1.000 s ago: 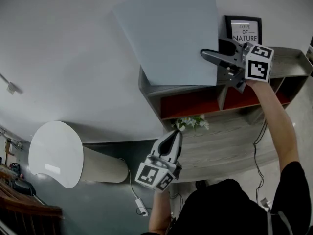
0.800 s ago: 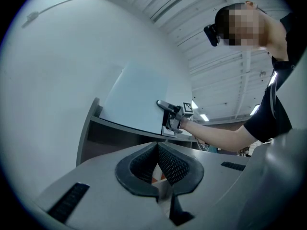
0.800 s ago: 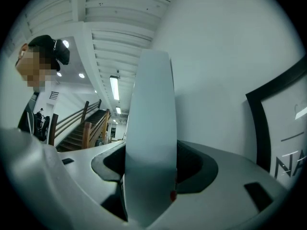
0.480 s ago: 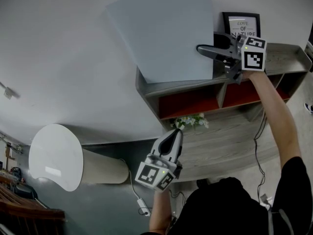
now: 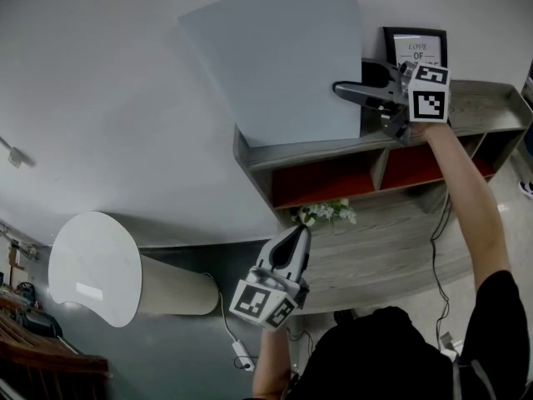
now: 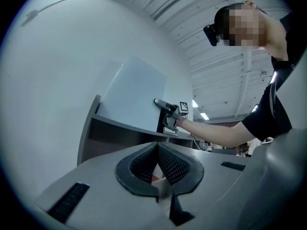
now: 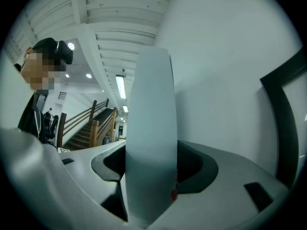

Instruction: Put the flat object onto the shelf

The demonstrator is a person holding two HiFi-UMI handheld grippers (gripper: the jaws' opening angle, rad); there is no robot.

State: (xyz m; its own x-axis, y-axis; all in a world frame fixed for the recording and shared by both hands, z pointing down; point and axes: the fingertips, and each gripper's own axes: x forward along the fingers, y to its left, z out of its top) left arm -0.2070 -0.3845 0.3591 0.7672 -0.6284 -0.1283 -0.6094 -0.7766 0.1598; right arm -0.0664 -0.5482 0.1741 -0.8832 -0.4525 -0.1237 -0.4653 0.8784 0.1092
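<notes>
The flat object is a large pale blue-grey board [image 5: 283, 57]. It stands upright against the white wall, and its lower edge meets the top of the grey shelf [image 5: 500, 107]. My right gripper [image 5: 341, 90] is shut on the board's right edge, and the board's edge [image 7: 151, 128] fills the gap between its jaws. In the left gripper view the board [image 6: 134, 95] and the right gripper [image 6: 163, 104] show above the shelf [image 6: 120, 128]. My left gripper [image 5: 293, 238] hangs lower, in front of the shelf. It [image 6: 157, 152] is shut with nothing in it.
A black-framed picture [image 5: 416, 48] stands on the shelf top, just right of the board. The shelf compartments have red back panels [image 5: 333, 177]. White flowers [image 5: 326, 210] sit below them. A white round-ended cylinder [image 5: 92, 261] lies at the left, and a cable [image 5: 437, 248] hangs at the right.
The right gripper and the board have shifted slightly left along the shelf top, away from the framed picture. The left gripper has stayed where it was.
</notes>
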